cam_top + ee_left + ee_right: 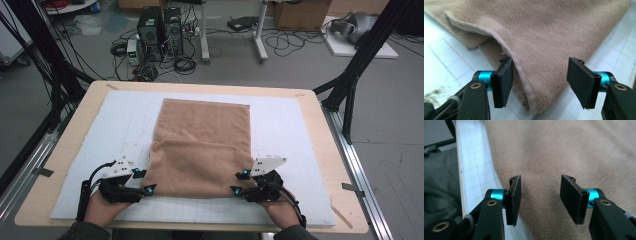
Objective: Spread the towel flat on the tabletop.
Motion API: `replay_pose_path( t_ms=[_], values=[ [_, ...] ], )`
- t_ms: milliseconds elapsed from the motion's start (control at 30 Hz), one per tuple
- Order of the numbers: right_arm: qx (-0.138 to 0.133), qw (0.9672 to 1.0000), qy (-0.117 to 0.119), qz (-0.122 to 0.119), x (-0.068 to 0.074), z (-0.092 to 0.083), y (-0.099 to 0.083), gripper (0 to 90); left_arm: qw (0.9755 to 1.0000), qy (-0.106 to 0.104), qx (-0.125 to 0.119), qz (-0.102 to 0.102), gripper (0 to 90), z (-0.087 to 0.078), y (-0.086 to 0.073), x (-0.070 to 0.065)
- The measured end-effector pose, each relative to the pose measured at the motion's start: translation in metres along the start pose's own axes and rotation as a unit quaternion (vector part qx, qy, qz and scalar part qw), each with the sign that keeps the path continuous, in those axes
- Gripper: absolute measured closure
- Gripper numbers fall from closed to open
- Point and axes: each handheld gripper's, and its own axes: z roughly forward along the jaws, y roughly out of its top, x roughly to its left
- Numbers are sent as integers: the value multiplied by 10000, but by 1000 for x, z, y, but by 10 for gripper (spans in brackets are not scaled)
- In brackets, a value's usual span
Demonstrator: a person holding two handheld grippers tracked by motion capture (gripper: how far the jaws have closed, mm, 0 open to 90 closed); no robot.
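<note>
1. High view: I've got a gripper in each hand at the near edge of the soft tan rectangular towel (202, 147), which lies folded on the white gridded mat (295, 130) covering the pale wooden table (320, 107). My left gripper (145, 182) sits at the towel's near left corner, my right gripper (239, 183) at the near right corner. The upper layer is doubled over; its edge shows as a line partway down the left side.

2. Left gripper view: my jaws stand apart here, nothing pinched. The towel's corner lies on the mat between and beyond them, its folded lip curling up beside the left pad (503, 83); the cloth looks free, not clamped.

3. Right gripper view: same story, jaws parted, the plush tan cloth spread flat beneath and beyond them. The pads (572, 198) hang just over the nap with no fabric caught between. The mat's edge and the grey floor (439, 182) run along the left.

4. My read on progress: one fold looks done and laid down, both corners let go. What's left, I'd judge, is tidying the uneven left edge, then perhaps another fold to make it more compact.
</note>
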Motion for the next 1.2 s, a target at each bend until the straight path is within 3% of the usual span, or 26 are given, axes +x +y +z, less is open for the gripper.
replay_pose_path(
  t_ms=[100, 233, 367, 467, 533, 700, 767, 833, 967, 1067, 1133, 1200],
  values=[
    [27, 10000, 57, 75, 2, 5, -7, 506, 9997, -50, 205, 131, 392, 4, -2, -4],
    [54, 9999, 74, 111, 1, 11, -11, 508, 9983, -114, 489, 295, 484, 14, -5, -6],
    [201, 9998, 74, 20, 1, 19, -12, 563, 9987, -127, 429, 246, 567, 16, -4, -4],
    [234, 9997, 88, 27, 0, 22, -11, 682, 9986, -204, 400, 283, 742, 17, -2, -4],
    [245, 9996, 126, -12, 0, 21, -8, 764, 9987, -219, 375, 269, 802, 16, 1, -3],
    [74, 9998, 39, -186, -1, 5, 10, 795, 9997, -194, -124, 15, 821, 3, 17, 3],
    [-140, 9996, -123, -215, -11, -8, 28, 798, 9993, -128, -336, -66, 821, -1, 30, 8],
    [-175, 9992, -207, -283, -17, -10, 35, 798, 9988, 7, -495, -44, 821, -3, 45, 13],
    [-185, 9987, -432, -210, -47, -12, 61, 798, 9971, 411, -619, -134, 821, 7, 70, 34],
    [-47, 9985, -534, -59, -71, 1, 72, 798, 9957, 633, -517, -431, 821, 26, 77, 56],
    [98, 9986, -509, 79, -84, 15, 72, 797, 9946, 629, -453, -686, 820, 40, 75, 68],
    [274, 9979, -508, 295, -95, 29, 68, 796, 9941, 700, -262, -792, 820, 55, 71, 75]
  ],
)
